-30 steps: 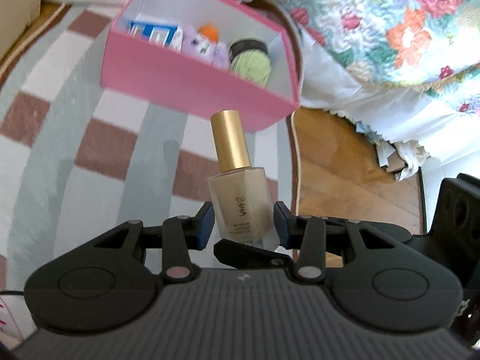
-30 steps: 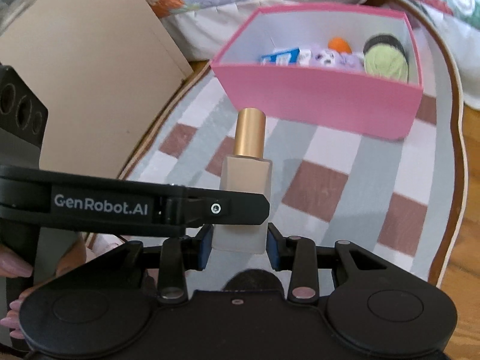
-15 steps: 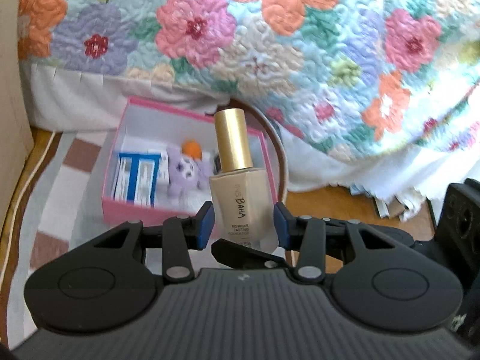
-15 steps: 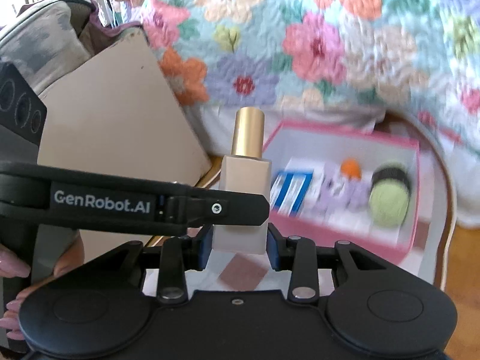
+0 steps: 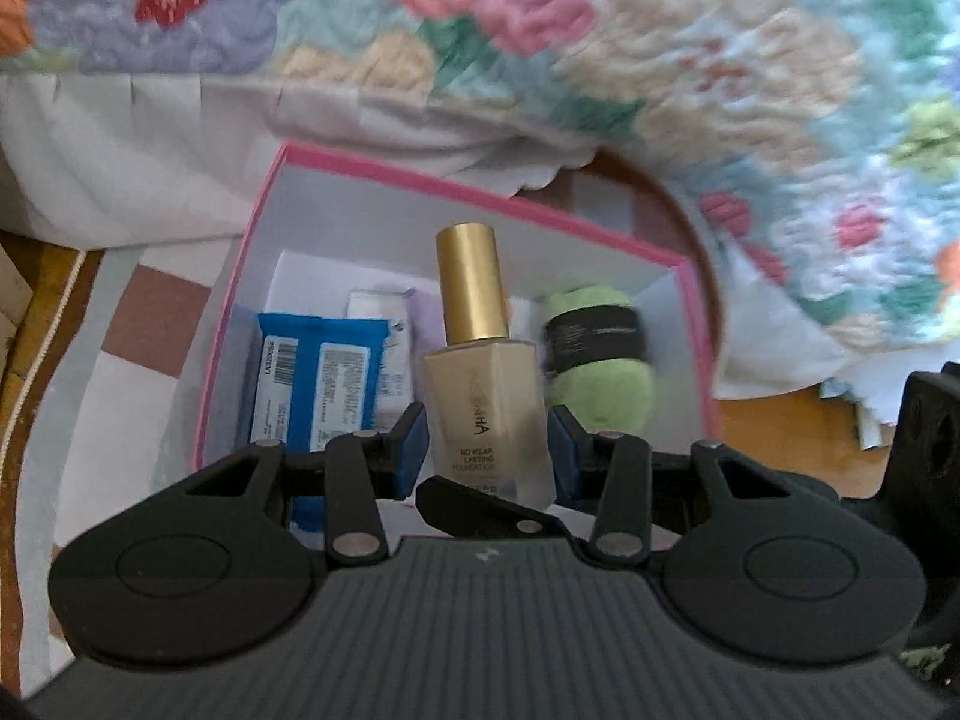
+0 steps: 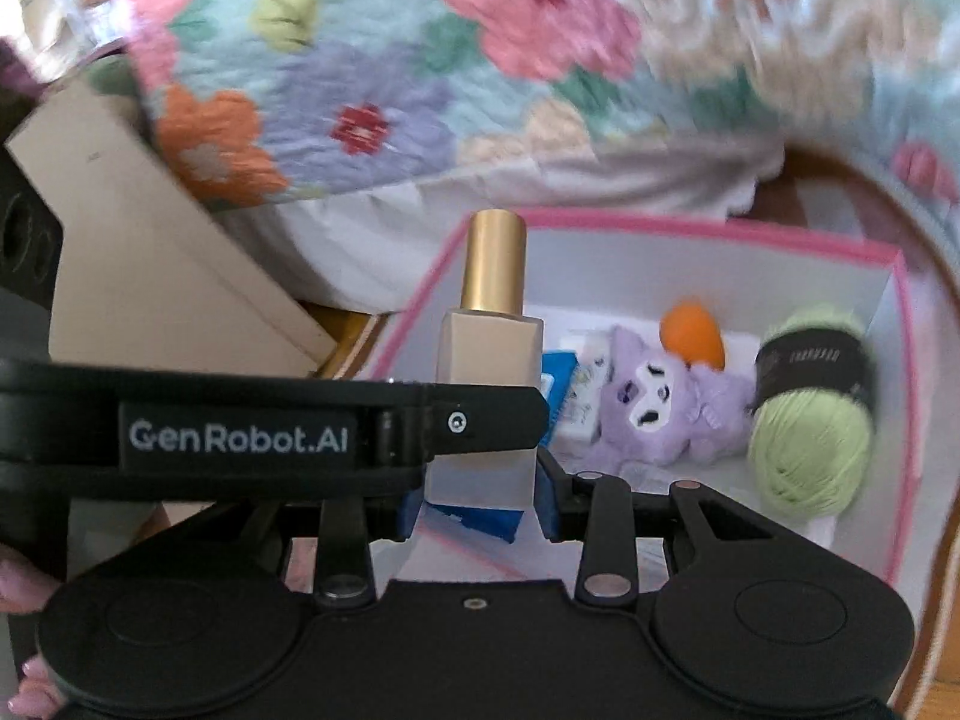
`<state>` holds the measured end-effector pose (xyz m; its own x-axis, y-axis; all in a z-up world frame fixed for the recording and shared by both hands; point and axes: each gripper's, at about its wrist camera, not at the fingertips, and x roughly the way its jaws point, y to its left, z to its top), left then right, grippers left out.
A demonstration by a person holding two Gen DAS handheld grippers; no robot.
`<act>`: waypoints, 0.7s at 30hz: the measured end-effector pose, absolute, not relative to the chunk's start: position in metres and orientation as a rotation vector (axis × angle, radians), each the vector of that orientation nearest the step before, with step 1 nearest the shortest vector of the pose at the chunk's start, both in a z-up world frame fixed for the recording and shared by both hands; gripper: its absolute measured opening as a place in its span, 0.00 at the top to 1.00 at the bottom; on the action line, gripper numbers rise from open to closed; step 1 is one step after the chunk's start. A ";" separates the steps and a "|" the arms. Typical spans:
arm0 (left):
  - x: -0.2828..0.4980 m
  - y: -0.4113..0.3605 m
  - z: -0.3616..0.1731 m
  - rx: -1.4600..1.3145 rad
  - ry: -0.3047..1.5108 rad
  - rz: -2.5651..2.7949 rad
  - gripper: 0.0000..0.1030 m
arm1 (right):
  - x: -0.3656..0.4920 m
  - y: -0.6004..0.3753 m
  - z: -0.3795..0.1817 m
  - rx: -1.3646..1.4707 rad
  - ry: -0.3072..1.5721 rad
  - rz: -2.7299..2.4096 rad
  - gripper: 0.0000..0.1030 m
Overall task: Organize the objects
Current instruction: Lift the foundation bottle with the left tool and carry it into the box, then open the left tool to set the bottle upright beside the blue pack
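Both grippers are shut on one foundation bottle (image 5: 486,396) with a gold cap, held upright above the open pink box (image 5: 264,228). My left gripper (image 5: 486,450) grips its lower body; my right gripper (image 6: 480,498) grips the same bottle (image 6: 489,360) from another side. The left gripper's finger crosses the right wrist view. In the box lie a blue packet (image 5: 318,384), a purple plush toy (image 6: 654,402), an orange ball (image 6: 690,336) and green yarn (image 6: 810,420).
A flowered quilt (image 5: 660,60) hangs over the bed behind the box. A tan cardboard panel (image 6: 150,252) leans at the left. The box sits on a checked rug (image 5: 138,324), with wooden floor (image 5: 780,426) to the right.
Both grippers have carried the bottle forward and tilted down, so it now hangs over the inside of the pink box. The grip on the bottle is unchanged.
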<state>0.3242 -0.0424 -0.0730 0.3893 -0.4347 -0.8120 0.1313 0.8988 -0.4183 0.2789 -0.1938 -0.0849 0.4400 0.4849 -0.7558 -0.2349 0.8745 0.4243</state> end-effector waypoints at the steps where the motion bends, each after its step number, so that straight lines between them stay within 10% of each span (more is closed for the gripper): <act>1: 0.329 -0.042 -0.080 -0.311 1.130 -0.364 0.59 | 0.283 -0.194 -0.093 0.289 1.028 0.444 0.59; 21: 0.349 -0.042 -0.137 -0.305 1.181 -0.351 0.62 | 0.314 -0.194 -0.161 0.322 1.164 0.401 0.55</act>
<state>0.3491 -0.0425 -0.1369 0.3377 -0.4209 -0.8419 0.1068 0.9058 -0.4100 0.3141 -0.1943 -0.1607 0.3391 0.4649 -0.8179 -0.1380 0.8846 0.4455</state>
